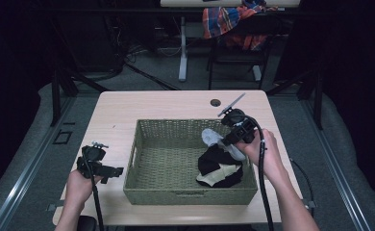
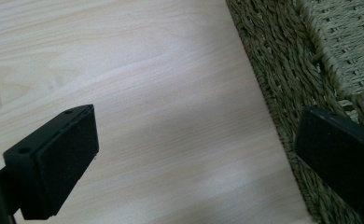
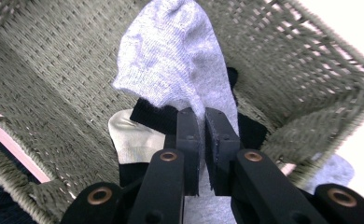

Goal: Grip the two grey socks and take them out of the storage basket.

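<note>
A woven olive basket [image 1: 147, 166] stands in the middle of the wooden table [image 1: 118, 108]. In its right part lie a black sock [image 1: 213, 161] and a cream sock [image 1: 219, 176]. My right gripper [image 1: 226, 143] is shut on a light grey sock [image 1: 211, 136] and holds it above the pile. In the right gripper view the grey sock [image 3: 180, 60] hangs from the closed jaws over the black sock [image 3: 154, 116], the cream sock [image 3: 133, 137] and the basket [image 3: 54, 70]. My left gripper [image 1: 109, 173] rests open on the table, left of the basket; between its pads is bare table [image 2: 180, 140], beside the basket [image 2: 283, 79].
A round cable hole [image 1: 215, 102] is in the table's far edge. A chair with a plaid cloth [image 1: 229, 21] stands beyond the table. Bare tabletop lies left of and behind the basket.
</note>
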